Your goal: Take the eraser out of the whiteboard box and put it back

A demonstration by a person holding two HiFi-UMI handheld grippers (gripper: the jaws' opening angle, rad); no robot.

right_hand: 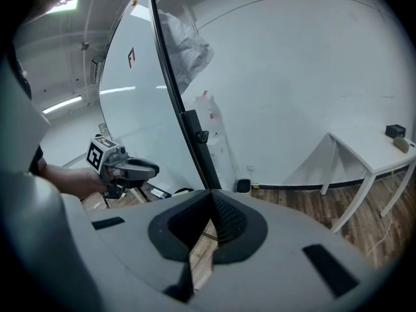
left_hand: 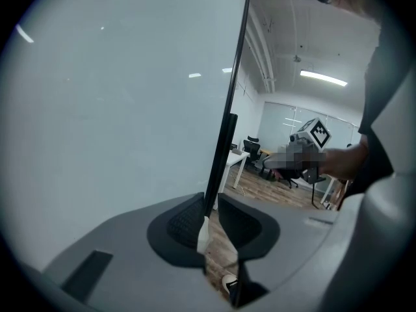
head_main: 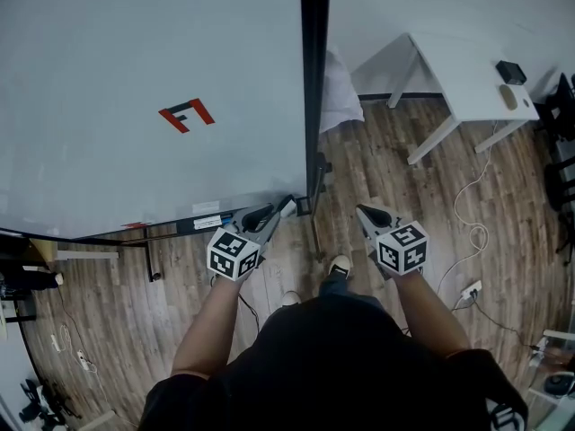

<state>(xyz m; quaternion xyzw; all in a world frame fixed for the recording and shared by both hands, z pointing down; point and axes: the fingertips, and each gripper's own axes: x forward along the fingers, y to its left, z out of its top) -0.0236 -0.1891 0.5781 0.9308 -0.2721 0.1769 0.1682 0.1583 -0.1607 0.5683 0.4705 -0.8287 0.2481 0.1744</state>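
Black-shirted shoulders (head_main: 341, 357) of the person filled the near edge of the head view. Beyond them, the left gripper (head_main: 280, 206) pointed at the right end of the long black tray box (head_main: 193, 224) under the large white whiteboard (head_main: 135, 79), close to the board's black upright frame edge (head_main: 314, 88). Its jaws stood only a slit apart and held nothing. The right gripper (head_main: 364, 212) hung just right of that edge over the brown wood-plank floor (head_main: 431, 196), its jaw tips meeting on nothing. No view showed the eraser clearly; it probably still lay in the tray box near the left gripper's tips. The step in hand seemed to be the reach. To do it well, the left jaws would likely need spreading wider before entering, then squaring across the eraser's narrow sides, while the right gripper stayed clear.
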